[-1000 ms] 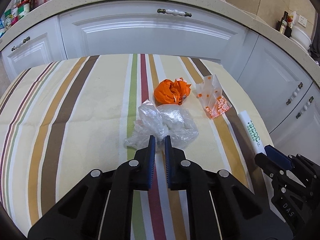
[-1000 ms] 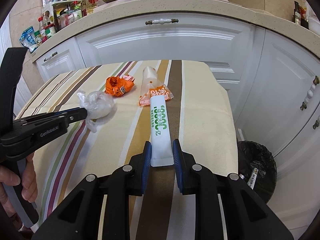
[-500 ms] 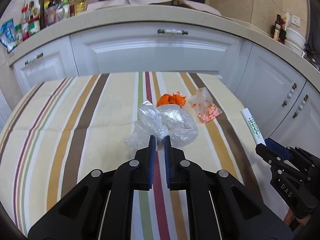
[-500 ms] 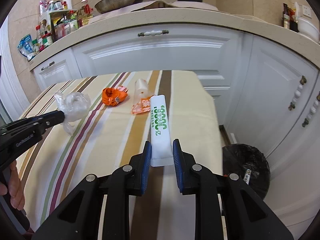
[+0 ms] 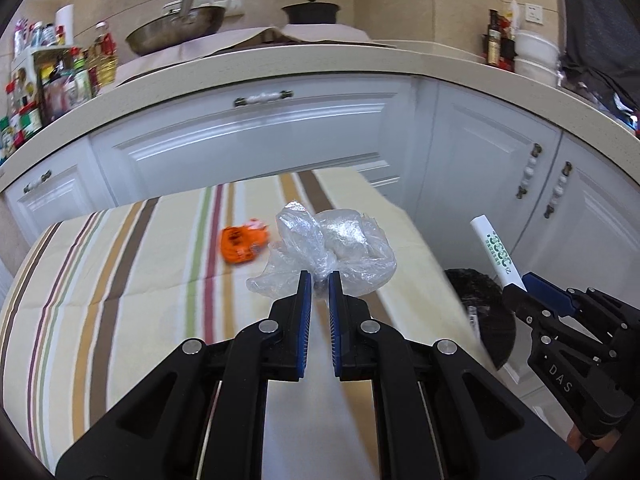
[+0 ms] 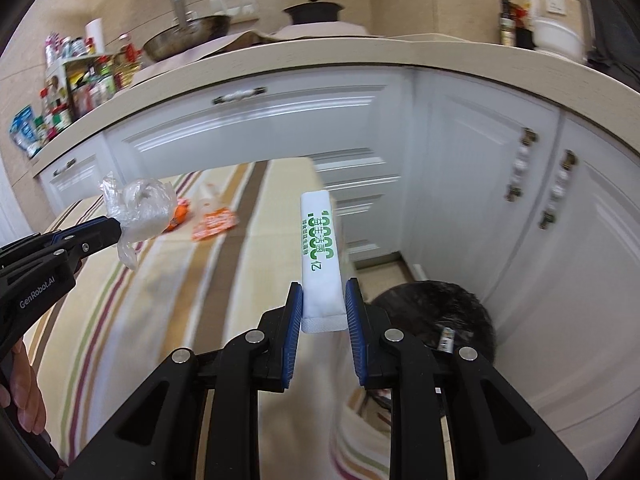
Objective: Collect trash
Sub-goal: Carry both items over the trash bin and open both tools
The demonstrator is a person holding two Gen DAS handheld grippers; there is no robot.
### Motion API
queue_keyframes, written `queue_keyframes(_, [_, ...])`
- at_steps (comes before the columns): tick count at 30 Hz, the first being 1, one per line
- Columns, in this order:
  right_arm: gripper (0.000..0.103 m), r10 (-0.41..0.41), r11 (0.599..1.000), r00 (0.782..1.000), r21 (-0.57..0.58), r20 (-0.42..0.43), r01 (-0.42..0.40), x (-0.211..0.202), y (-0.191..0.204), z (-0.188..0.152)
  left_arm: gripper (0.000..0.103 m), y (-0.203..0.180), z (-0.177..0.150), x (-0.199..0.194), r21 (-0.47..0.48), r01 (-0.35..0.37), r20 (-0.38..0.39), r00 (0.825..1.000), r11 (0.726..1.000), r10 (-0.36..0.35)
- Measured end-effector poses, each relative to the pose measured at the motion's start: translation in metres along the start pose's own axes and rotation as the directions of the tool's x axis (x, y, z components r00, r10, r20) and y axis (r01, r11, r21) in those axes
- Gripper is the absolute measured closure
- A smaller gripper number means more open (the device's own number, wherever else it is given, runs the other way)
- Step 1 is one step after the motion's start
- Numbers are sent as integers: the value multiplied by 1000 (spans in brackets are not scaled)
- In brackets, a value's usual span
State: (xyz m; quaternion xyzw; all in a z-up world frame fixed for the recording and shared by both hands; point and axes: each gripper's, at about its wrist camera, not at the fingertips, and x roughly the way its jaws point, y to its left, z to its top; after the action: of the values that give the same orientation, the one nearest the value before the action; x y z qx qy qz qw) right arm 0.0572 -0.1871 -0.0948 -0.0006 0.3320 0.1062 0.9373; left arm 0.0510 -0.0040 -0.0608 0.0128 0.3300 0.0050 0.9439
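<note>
1. The clear bag (image 5: 332, 250) is pinched by one twisted corner in the left tongs (image 5: 318, 286), whose jaws are closed on it almost fully. The rest hangs loose, so it could slide out if the tongs are swung fast toward the bin (image 6: 434, 312).
2. The sachet (image 6: 322, 254) is clamped by its lower end in the right tongs (image 6: 323, 308), standing up and leaning a little left. With so little of it held, it could pivot or drop short of the bin – onto the floor or the cloth edge.
3. The bin is on the floor just right of the surface (image 5: 132, 280), close to the cabinet (image 6: 520, 208). Its mouth is narrow – a release made too early would likely miss, and the two tongs could knock each other if both reach it together.
4. Two pieces are left on the surface, well left of the bin: the orange wrapper (image 5: 240, 246) and the orange-printed packet (image 6: 212, 224). They could be forgotten.
5. Hard to read: both views are blurred, the surface most of all. The bin is half covered by the right tongs in the right view and cut by the cloth edge in the left view, so its fill cannot be judged. Something small is seen inside it, not identifiable. The packet is hidden behind the bag in the left view.
</note>
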Motion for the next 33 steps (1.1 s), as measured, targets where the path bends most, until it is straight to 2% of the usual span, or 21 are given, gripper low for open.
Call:
queue_keyframes(11, [80,-136,986,991,100,12,134,-23,-78,-19,94,-101,4,19,122,91,-8,996,988,-91])
queue_keyframes(17, [80,-172,976,985,140,6,169,-26,-110,-27,94,-147,1,38,175,121,-48,992,977,-114])
queue_keyframes(24, [80,-181,970,984,163,-10,180,-15,-128,-33,94,-175,-2,60,203,125,-88,990,971,-109])
queue_keyframes(33, [80,-183,965,983,187,-30,185,4,-145,-36,94,-189,-1,85,211,121,-129,987,970,-96])
